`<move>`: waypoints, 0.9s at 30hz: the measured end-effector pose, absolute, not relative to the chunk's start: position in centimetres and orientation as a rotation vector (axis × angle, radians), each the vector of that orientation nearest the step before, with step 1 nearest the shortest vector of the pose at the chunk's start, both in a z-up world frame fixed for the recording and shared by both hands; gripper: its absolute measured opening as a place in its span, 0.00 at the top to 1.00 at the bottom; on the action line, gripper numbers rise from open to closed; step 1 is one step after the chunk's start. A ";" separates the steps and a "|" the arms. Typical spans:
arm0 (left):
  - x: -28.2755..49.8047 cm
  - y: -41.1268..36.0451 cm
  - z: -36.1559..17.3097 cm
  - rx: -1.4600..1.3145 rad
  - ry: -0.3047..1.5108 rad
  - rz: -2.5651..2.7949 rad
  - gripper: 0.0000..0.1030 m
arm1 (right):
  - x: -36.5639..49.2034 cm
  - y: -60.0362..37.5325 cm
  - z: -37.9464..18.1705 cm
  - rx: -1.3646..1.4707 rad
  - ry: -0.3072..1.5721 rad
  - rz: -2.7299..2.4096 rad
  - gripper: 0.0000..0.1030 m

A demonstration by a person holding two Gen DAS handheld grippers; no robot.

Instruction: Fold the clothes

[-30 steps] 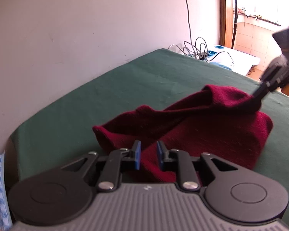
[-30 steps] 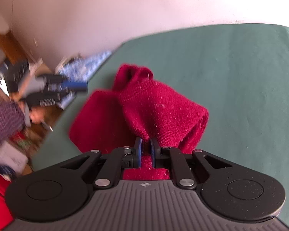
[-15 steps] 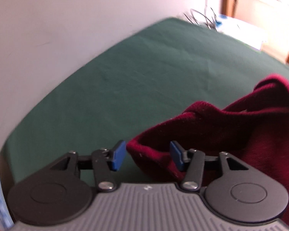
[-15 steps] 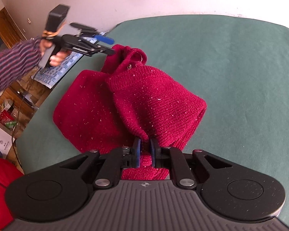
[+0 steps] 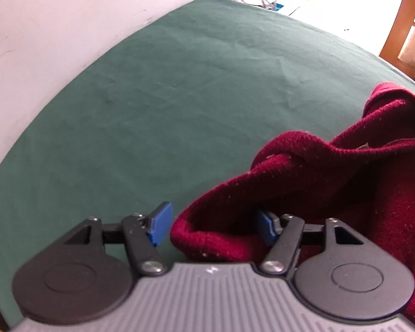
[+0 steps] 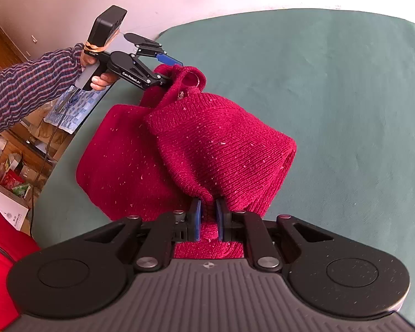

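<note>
Now | red knit sweater (image 6: 207,144) bunched | lint-speckled | on green cloth (image 6: 332,83)

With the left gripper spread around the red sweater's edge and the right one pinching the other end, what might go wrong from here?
1. The left gripper is opening around a rolled edge of the sweater; the pads do not press it, so closing may catch too many layers or miss.
2. The right gripper pinches only a small bunch; a pull could slip it free.
3. The sweater lies crumpled on the green cloth, so a fold may set unevenly.
</note>
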State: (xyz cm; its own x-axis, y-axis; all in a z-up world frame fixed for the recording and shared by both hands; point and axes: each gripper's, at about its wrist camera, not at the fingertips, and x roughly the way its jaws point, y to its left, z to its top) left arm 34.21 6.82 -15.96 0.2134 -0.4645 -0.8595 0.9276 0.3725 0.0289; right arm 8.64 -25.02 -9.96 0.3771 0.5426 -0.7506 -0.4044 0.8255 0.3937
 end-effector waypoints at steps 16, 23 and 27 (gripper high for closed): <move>27.1 9.5 -10.3 0.620 0.693 -0.997 0.87 | 8.6 -23.9 -10.0 0.164 1.004 0.564 0.89; 16.4 12.0 -6.9 0.561 0.540 -0.946 0.87 | 8.1 -23.7 -9.2 0.156 0.968 0.530 0.90; 10.8 12.6 -7.7 0.611 0.506 -0.914 0.87 | 7.6 -24.5 -8.1 0.164 0.942 0.544 0.90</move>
State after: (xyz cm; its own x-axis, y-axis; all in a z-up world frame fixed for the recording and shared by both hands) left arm 10.84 12.59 -7.70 0.5177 -0.5703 -0.6378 0.8434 0.4654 0.2684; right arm 7.63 -24.46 -8.07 0.4655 0.5107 -0.7228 -0.3710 0.8541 0.3646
